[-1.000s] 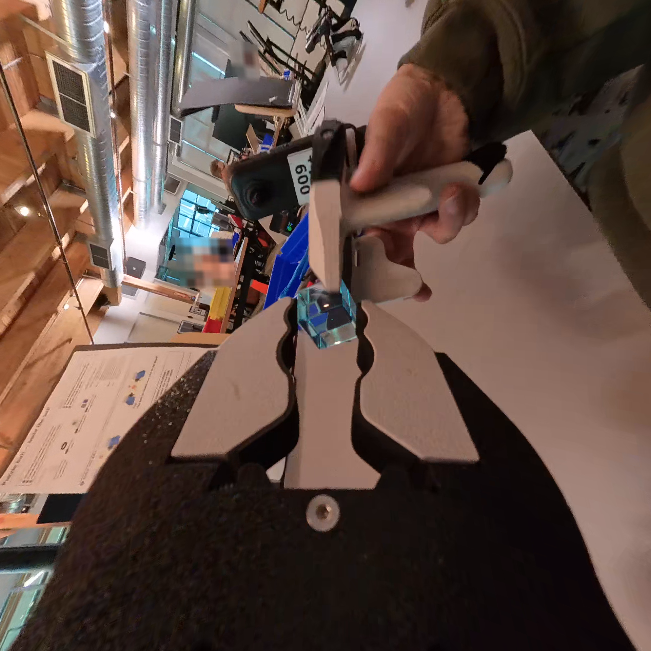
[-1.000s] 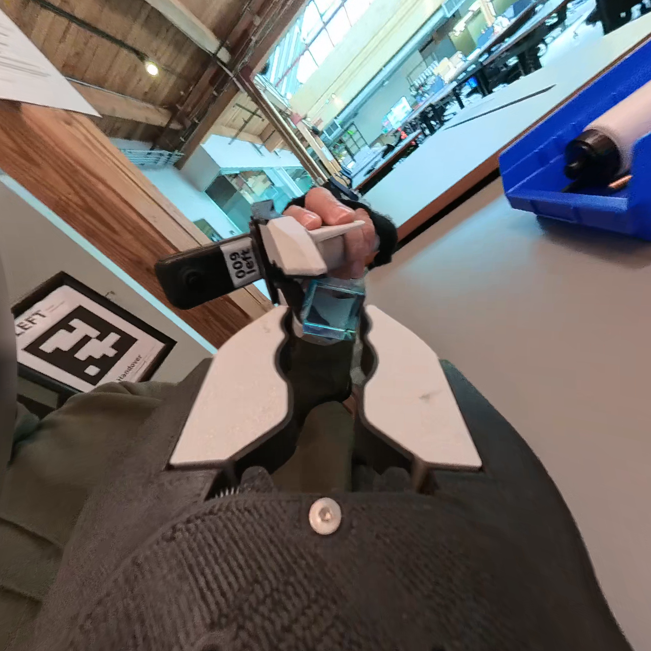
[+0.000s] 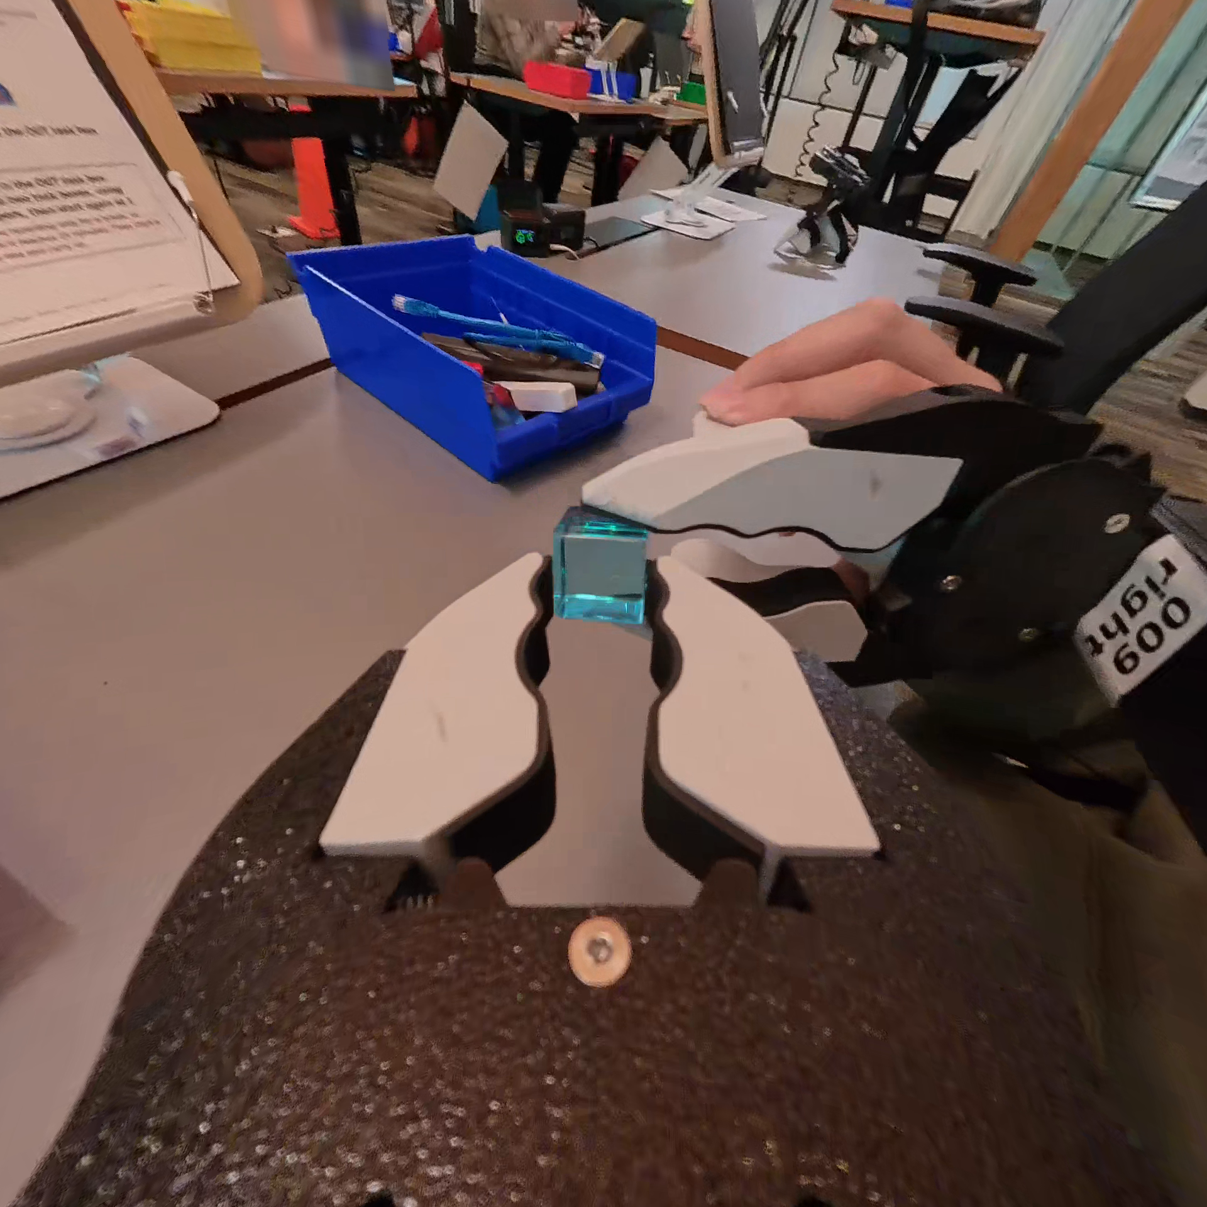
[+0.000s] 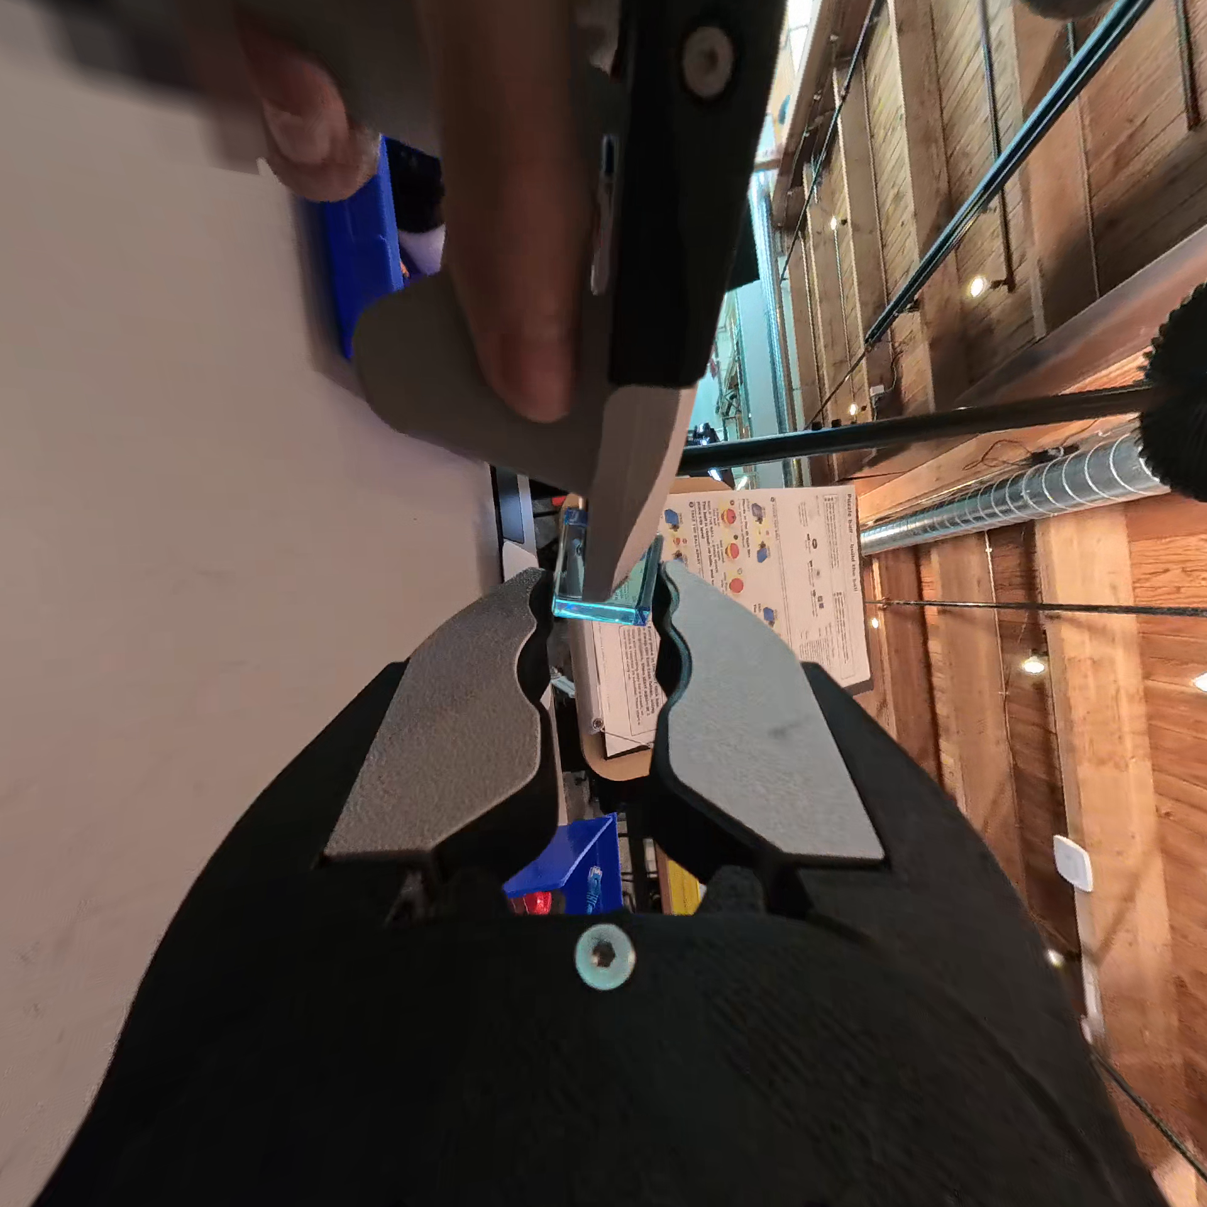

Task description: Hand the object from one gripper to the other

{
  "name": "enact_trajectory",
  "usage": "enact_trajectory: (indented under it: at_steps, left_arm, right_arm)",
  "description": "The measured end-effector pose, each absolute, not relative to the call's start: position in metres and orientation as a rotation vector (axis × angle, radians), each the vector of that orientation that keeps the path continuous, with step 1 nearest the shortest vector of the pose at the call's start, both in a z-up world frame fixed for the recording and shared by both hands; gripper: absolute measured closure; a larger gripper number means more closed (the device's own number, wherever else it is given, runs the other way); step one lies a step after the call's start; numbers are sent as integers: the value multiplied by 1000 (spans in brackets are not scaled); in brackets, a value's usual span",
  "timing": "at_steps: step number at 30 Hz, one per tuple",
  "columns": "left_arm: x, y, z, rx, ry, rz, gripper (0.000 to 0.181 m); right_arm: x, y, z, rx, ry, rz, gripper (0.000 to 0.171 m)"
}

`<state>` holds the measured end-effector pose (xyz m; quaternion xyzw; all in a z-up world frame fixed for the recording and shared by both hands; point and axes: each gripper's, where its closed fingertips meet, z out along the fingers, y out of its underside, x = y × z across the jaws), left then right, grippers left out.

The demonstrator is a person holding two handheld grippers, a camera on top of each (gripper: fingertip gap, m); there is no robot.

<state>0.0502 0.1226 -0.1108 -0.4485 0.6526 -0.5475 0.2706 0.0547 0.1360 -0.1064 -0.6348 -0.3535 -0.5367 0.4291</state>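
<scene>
A clear teal-edged cube [image 3: 599,567] hangs above the grey table [image 3: 228,588], held at once by both grippers. My left gripper [image 3: 599,578] is shut on its left and right faces. The right gripper's upper finger [image 3: 718,480] comes in from the right and lies on the cube's top; its lower finger is mostly hidden. In the right wrist view my right gripper [image 4: 604,591] is shut on the cube [image 4: 627,607]. One finger of the left gripper [image 4: 630,496] reaches down across the cube's front, with a hand [image 4: 509,261] behind it.
A blue bin [image 3: 405,366] with cables and small items stands on the table behind the cube. A printed board on a stand [image 3: 98,196] is at the far left. A hand [image 3: 836,372] holds the right gripper. A black office chair [image 3: 1078,326] stands at the right. Both grippers' tips are close together, under 4 cm apart.
Both grippers have turned together with the cube still between them. The left wrist view is now level over the table and the right wrist view is rolled on its side.
</scene>
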Motion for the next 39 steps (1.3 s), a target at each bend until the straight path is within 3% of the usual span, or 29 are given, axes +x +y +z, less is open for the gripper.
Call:
enact_trajectory:
  at_steps: [3,6,10,11,13,14,15,18,23,25,30,34,39]
  left_arm:
    - [48,124,-114,-1149,1817,-1479,155]
    - [45,128,-107,-960,1800,-1548,155]
    - [29,133,-82,-556,1673,-1611,156]
    - [21,131,-75,-447,1648,-1625,155]
    - [9,127,-70,-283,1617,-1610,155]
    - [6,125,-71,-234,1622,-1585,155]
    - [4,123,-74,-189,1630,-1556,156]
    - [3,121,-79,-113,1628,-1493,156]
    - [8,120,-86,-89,1643,-1408,156]
    - [9,118,-85,-81,1631,-1389,156]
    - [20,127,-94,-146,1665,-1231,151]
    - [28,134,-98,-353,1699,-1287,134]
    - [45,140,-114,-887,1827,-1366,126]
  right_arm:
    - [52,137,-110,-1581,-902,-1301,142]
    - [42,137,-105,-1609,-765,-992,140]
    - [30,135,-101,-1714,-395,-222,93]
    - [22,133,-103,-1735,-293,56,88]
    - [-2,127,-101,-1693,-134,656,89]
    - [-10,123,-94,-1618,-94,894,99]
    - [-13,121,-86,-1534,-57,1055,111]
    - [-7,123,-74,-1395,54,1239,119]
    - [-13,122,-81,-1453,22,1213,126]
    - [-9,127,-84,-1465,33,1147,141]
    - [2,135,-90,-1514,20,954,143]
    - [37,142,-99,-1640,-116,225,143]
    - [52,133,-94,-1614,-575,-727,143]
